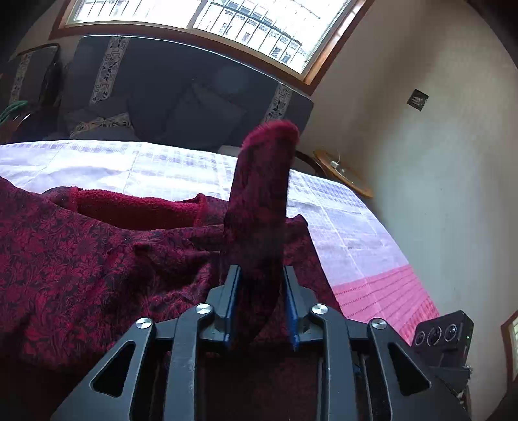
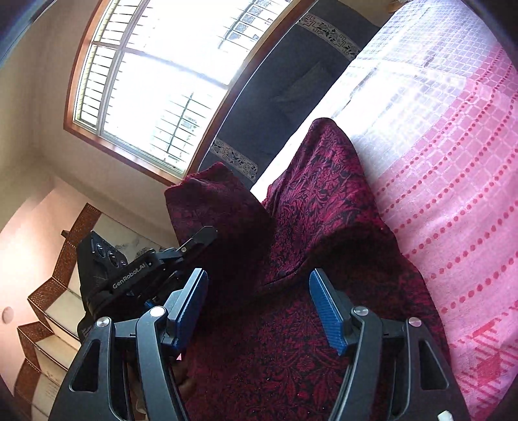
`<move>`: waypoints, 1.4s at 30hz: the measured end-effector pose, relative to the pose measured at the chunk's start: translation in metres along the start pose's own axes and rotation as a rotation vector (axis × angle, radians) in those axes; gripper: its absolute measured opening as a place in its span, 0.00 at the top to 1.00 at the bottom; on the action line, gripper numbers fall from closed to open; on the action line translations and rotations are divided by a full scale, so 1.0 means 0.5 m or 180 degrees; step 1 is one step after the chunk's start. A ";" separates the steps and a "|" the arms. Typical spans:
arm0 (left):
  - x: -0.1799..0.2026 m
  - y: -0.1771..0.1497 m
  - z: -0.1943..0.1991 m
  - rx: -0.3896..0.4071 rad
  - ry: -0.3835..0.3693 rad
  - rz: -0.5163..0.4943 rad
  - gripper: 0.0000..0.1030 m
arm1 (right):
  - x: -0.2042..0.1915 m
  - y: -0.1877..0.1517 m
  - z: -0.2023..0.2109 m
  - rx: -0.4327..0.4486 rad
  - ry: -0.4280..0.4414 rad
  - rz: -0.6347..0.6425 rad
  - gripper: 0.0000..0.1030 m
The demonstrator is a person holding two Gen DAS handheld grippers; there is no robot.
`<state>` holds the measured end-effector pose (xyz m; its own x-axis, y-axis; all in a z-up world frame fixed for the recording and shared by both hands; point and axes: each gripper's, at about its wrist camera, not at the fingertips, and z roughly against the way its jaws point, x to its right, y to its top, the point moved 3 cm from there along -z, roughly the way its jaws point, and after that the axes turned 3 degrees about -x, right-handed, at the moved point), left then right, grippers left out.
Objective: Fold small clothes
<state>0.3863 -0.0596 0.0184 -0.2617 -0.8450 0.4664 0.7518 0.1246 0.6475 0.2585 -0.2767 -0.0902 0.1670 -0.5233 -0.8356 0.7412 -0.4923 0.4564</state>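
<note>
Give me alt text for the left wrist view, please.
A strip of dark red floral garment rises upright between the left claw pads, the rest spread over a white and pink checked bedcover. Behind stand a dark sofa and a bright window.

Garment (image 1: 97, 259): dark red with black floral print; lining at its opening plain crimson, fuzzy.
Bed cover (image 2: 453, 194): white checked ground at the far part, pink with rows of red dots and a grid nearer.
Left tongs (image 1: 260, 304) and right tongs (image 2: 259, 311): black frames, blue ribbed pads, silver screws.
Window frame (image 2: 97, 132): reddish-brown wood.
Headboard (image 1: 181, 81): dark, with pale patterned vertical bands.
</note>
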 end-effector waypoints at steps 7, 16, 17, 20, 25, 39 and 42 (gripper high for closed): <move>-0.071 -0.055 0.203 0.0778 0.0251 0.0010 0.09 | -0.022 -0.003 0.012 -0.0016 -0.0091 0.0144 0.34; -0.323 -0.172 0.237 0.0700 0.0460 0.0951 0.09 | -0.035 0.098 -0.008 -0.0449 -0.0491 0.0277 0.30; -0.334 -0.191 0.231 0.0720 0.0497 0.1034 0.09 | -0.028 0.112 -0.019 -0.0539 -0.0510 0.0224 0.30; -0.357 -0.201 0.233 0.0731 0.0405 0.1254 0.09 | -0.012 0.143 -0.045 -0.0675 -0.0639 0.0163 0.30; -0.346 -0.207 0.225 0.0653 0.0493 0.1161 0.09 | -0.003 0.157 -0.117 -0.0963 -0.0794 0.0208 0.73; -0.334 -0.194 0.221 0.0650 0.0590 0.1222 0.09 | -0.062 0.241 -0.151 -0.0538 -0.0837 0.0706 0.93; -0.333 -0.190 0.219 0.0629 0.0594 0.1217 0.09 | -0.004 0.227 -0.158 -0.0579 -0.0855 0.0571 0.92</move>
<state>0.2922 0.1260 -0.0548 0.1386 -0.7960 0.5892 0.6387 0.5265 0.5611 0.3934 -0.2764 -0.0608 0.1460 -0.7658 -0.6263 0.8231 -0.2572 0.5063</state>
